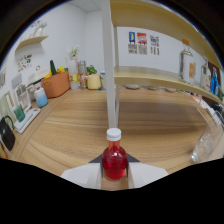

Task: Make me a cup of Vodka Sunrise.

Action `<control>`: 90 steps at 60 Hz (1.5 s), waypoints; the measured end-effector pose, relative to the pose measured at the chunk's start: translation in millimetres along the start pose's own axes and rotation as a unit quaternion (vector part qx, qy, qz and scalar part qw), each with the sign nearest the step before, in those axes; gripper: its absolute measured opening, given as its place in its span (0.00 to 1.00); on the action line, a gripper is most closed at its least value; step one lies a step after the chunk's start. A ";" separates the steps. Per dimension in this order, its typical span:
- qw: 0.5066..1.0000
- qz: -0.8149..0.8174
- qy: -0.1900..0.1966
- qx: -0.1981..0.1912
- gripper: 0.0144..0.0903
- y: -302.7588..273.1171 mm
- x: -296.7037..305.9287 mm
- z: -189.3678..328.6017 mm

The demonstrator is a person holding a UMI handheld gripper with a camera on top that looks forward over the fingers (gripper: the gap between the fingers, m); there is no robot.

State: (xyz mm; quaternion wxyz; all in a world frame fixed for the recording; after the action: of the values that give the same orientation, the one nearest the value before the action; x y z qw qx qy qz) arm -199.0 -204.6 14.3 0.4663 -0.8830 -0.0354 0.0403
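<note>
red bottle pinched low, with a post close behind it

the gripper (115, 172) is pinching a small round bottle of red liquid (114, 162), white cap (114, 133) on top, and both fingers are pressing against its lower belly. the bottle is sitting upright between them, right at the fingertips, over the wooden counter (150, 125).

what i'm worrying about is the grip height. the fingers are holding the widest, roundest part, so if the person tilts it to pour, the smooth glass looks likely to rotate or slide out. the cap is on too, so nothing pours until it comes off, and one gripper alone makes that awkward.

at twelve o'clock from the bottle a pale vertical post (112, 75) is rising up to a shelf (160, 80); a forward swing could be knocking the cap against it. at three o'clock a clear glass object (204, 147) is standing near the counter's edge, and i can't tell whether it's the cup. a careless sideways sweep could be toppling it. the clutter at ten o'clock, including an orange pot (56, 84), is staying well apart.
</note>
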 end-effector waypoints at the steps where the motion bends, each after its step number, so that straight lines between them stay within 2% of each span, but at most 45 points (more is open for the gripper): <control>1: 1.000 -0.001 0.000 -0.003 0.27 1.3 0.0 0.1; 17: 1.000 -0.001 -0.007 -0.014 0.29 12.4 1.3 -10.3; 24: 0.999 -0.002 -0.011 -0.035 0.33 22.8 3.4 -13.1; 30: 0.999 0.010 -0.026 -0.046 0.54 28.7 4.7 -18.5; 34: 0.998 0.014 -0.043 -0.035 0.85 20.8 6.7 -28.6; 36: 0.998 0.013 -0.047 -0.028 0.95 15.9 9.1 -36.1; 40: 0.998 0.012 -0.055 -0.012 0.94 1.2 14.0 -56.7; 41: 0.998 0.013 -0.057 -0.007 0.86 -3.4 15.1 -62.6; 42: 0.998 0.013 -0.059 0.000 0.93 -8.5 16.5 -69.0; 48: 0.997 0.009 -0.064 0.038 0.93 -37.6 30.6 -109.4; 57: 0.996 -0.003 -0.043 0.074 0.93 -60.9 74.9 -165.2; 66: 0.997 0.002 -0.016 0.081 0.93 -55.8 131.2 -200.4; 80: 0.998 0.011 0.031 0.059 0.93 -23.4 222.4 -225.6; 90: 0.993 0.035 0.043 0.107 0.93 -87.2 273.9 -246.6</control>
State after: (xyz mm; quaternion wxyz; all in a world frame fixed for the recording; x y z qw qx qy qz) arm 96.8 -330.6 214.5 0.5576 -0.8296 0.0202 0.0217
